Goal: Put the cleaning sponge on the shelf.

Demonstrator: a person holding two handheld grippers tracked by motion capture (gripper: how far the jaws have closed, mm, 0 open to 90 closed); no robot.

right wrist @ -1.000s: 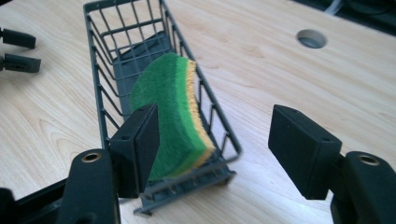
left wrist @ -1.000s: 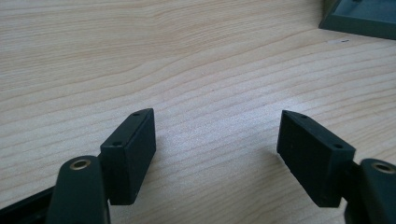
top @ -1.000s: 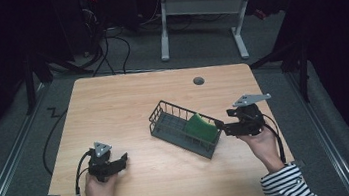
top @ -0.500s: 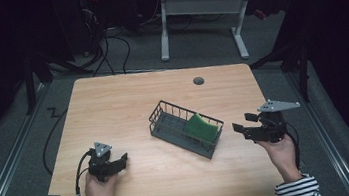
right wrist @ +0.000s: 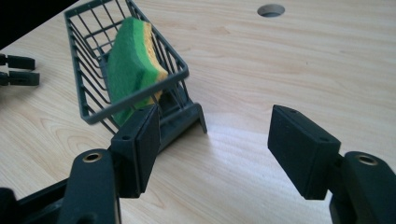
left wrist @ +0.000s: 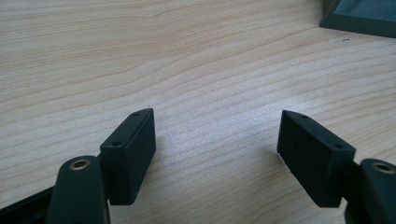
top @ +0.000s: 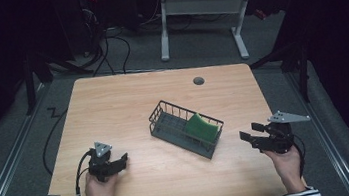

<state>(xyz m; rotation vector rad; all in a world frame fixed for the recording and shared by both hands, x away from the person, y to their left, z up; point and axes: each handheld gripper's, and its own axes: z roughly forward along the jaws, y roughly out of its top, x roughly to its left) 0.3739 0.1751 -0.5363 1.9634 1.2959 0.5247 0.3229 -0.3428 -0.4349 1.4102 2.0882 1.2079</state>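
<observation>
Right tool (top: pixel 248 136) pulled back off basket (top: pixel 167 127) | green-yellow sponge (top: pixel 201 128) inside | both tools apart

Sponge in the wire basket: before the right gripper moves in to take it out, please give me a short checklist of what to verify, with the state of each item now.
1. Right gripper open and empty: ok, its fingers are spread with nothing between them.
2. Sponge reachable from above: ok, it leans on edge inside the basket, nothing on top of it.
3. Right gripper lined up with the sponge: not ok, it sits beside the basket's end, pointing at the table.
4. Left gripper out of the way: ok, open, apart from the basket.
5. Basket steady when the sponge is pulled: cannot tell, nothing holds it.
</observation>
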